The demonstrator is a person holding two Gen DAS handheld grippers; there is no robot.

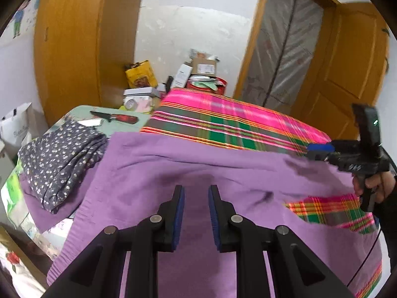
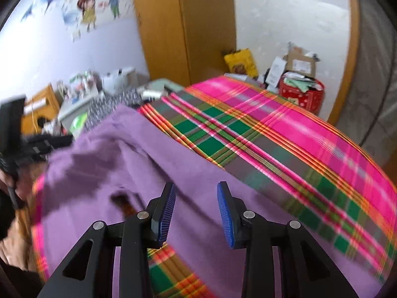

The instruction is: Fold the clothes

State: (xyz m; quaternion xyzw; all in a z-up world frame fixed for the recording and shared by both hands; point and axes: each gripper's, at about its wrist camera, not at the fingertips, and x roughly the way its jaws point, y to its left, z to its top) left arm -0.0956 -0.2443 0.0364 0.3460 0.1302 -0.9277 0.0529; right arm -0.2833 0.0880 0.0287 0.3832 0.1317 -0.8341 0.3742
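A purple garment (image 1: 198, 173) lies spread, unfolded, on a plaid-covered bed (image 1: 223, 124). Both grippers, left (image 1: 196, 213) and right (image 2: 196, 213), hover over it, jaws apart, empty. A folded floral garment (image 1: 62, 159) sits at nine o'clock.

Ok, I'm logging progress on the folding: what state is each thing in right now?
left hand-held gripper: open, holding nothing.
right hand-held gripper: open, holding nothing.
purple garment: spread on the plaid cloth, wrinkled.
dotted navy garment: folded, set aside.
plaid cloth: laid flat.
knife: lying flat.
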